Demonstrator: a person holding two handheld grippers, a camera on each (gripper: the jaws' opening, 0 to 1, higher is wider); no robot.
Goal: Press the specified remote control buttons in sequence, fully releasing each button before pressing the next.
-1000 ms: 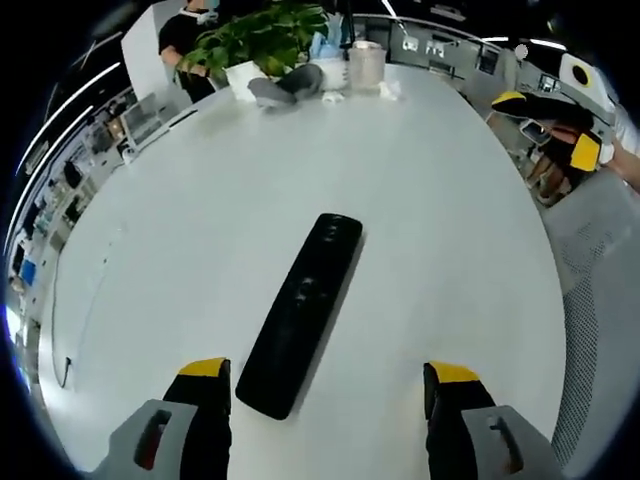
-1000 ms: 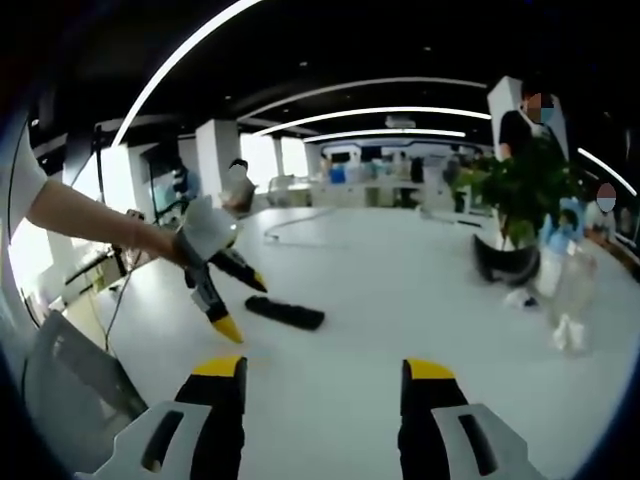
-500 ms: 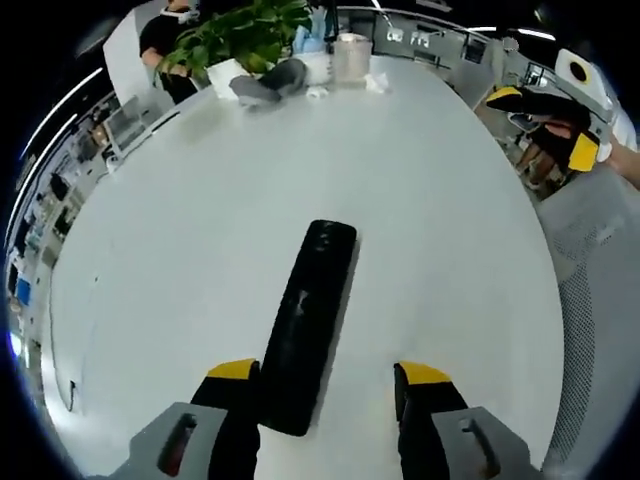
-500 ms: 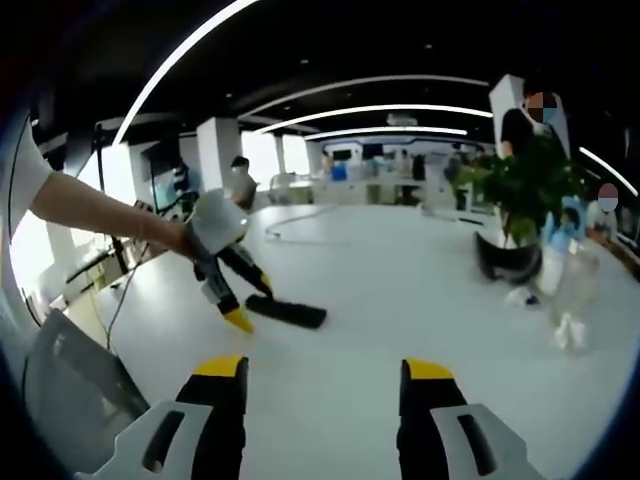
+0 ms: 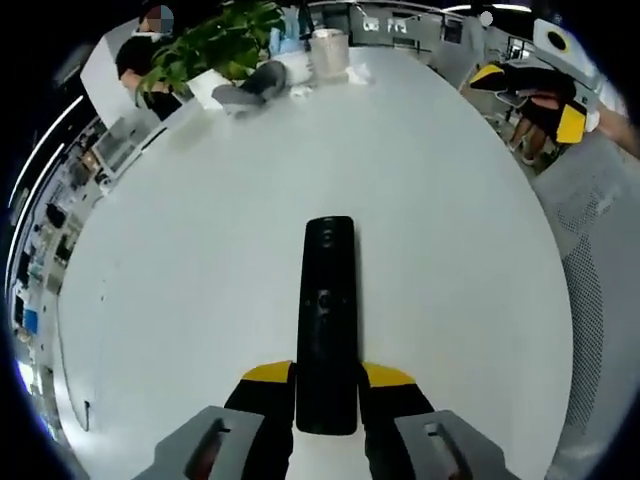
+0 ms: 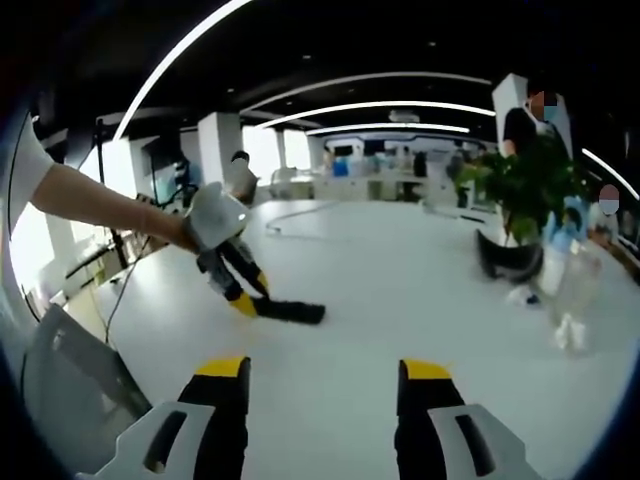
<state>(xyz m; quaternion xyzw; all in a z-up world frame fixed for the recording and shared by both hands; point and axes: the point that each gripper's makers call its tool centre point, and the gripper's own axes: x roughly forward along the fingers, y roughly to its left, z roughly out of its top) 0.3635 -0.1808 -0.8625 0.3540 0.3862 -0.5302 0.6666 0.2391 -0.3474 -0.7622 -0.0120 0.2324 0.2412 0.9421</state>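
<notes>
The left gripper has closed onto the near end of the remote at lower centre on the table, steadying it for pressing, while the right gripper hangs released

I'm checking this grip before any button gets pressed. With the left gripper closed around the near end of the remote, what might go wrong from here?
1. The left gripper holds only the near end of the remote; a press further along may tip or pivot it on the table.
2. The right gripper hangs well back with jaws apart; coming in, it might bump the left one.
</notes>
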